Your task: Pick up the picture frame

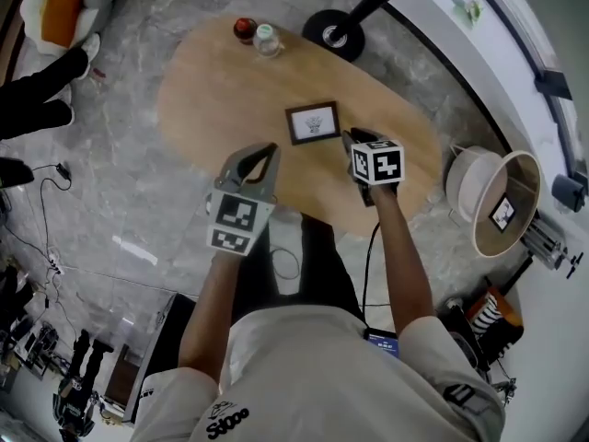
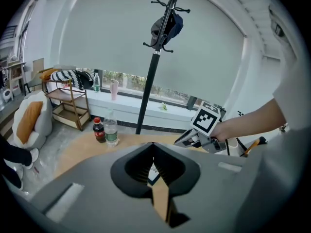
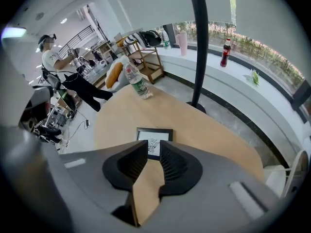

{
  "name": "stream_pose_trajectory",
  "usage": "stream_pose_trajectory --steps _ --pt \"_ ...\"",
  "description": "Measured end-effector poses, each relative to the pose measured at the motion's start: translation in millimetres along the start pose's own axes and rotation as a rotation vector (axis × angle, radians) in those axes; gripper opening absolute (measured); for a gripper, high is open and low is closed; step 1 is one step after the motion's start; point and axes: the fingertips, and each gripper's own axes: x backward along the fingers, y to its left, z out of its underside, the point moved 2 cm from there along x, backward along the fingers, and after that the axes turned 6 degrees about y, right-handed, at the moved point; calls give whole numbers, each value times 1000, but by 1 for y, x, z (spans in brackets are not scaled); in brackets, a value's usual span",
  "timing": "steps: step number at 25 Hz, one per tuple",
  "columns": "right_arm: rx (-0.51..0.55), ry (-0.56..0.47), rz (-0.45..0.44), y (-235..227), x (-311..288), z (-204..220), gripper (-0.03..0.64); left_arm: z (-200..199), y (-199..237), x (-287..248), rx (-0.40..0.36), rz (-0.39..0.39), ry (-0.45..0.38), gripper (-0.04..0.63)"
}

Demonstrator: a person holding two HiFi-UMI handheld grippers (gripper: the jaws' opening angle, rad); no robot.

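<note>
Frame dead centre! The picture frame (image 1: 313, 122) lies flat on the oval worktop (image 1: 202, 99), picture side up, nothing on it or against it.

The right hand-held gripper (image 1: 354, 138) sits at the frame's 4 o'clock, just beside its right edge. It points steeply down with its jaws partly open and nothing between the pads. Its own view has the frame lined up straight through the gap, which is a good approach.

The left hand-held gripper (image 1: 270, 147) is at the frame's 7 o'clock, a little off it. Its tips are drawn together and it holds nothing.

A flat frame gives little to bite on. My call is that the right jaws should come in low over the near edge, one pad sliding under the rim and one on top, then squeeze on the border rather than the glass. The left could brace the far side so the frame doesn't skate away.

Containers next. At the frame's 11 o'clock, well apart from it, stand a red-capped cola bottle (image 1: 244, 29) full of dark drink and a clear water bottle (image 1: 266, 40), touching or nearly so. On the floor at 3 o'clock is a round tub (image 1: 463, 184) with a small dark-edged card (image 1: 502, 212) inside.
</note>
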Motion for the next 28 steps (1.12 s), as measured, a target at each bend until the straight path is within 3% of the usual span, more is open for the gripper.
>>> stream_pose_trajectory --steps 12,28 --pt "-59 74 22 -27 -75 18 83 49 22 -54 35 42 97 11" --pt "37 149 76 -50 -143 17 100 93 40 -101 91 63 177 11"
